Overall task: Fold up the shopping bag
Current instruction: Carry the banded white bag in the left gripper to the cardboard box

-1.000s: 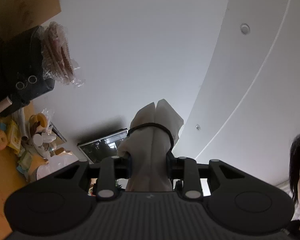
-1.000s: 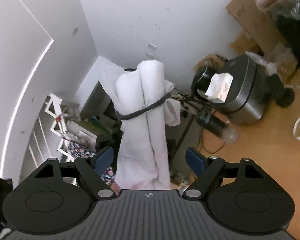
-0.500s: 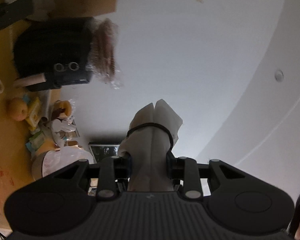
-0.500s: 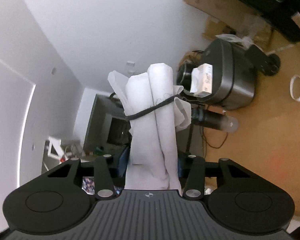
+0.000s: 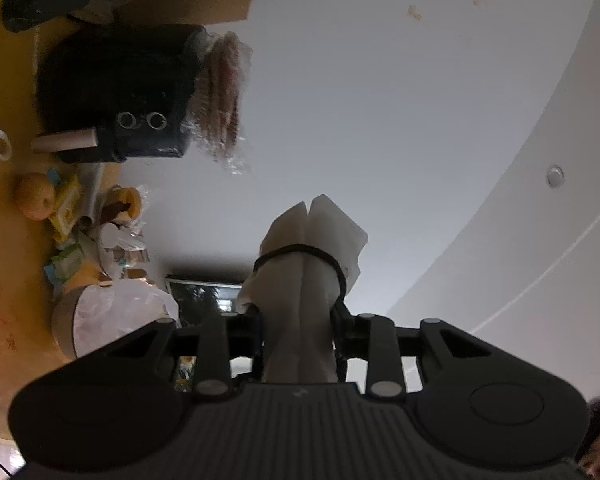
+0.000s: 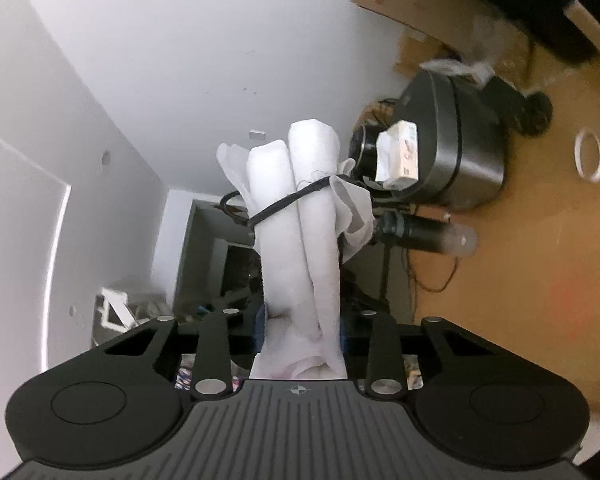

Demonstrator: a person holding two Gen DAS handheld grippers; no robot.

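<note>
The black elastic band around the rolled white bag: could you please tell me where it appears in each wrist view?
Left wrist view: the black elastic band loops the rolled white bag just above centre, above the shut left tool.
Right wrist view: the band slants across the bag centre-frame, well above the shut right tool.
Shared landmark: the bag's two-lobed rolled tip above the band.

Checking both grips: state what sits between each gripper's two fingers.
The rolled shopping bag, bound by a black band, fills the left gripper and right gripper, each wrist view.
</note>
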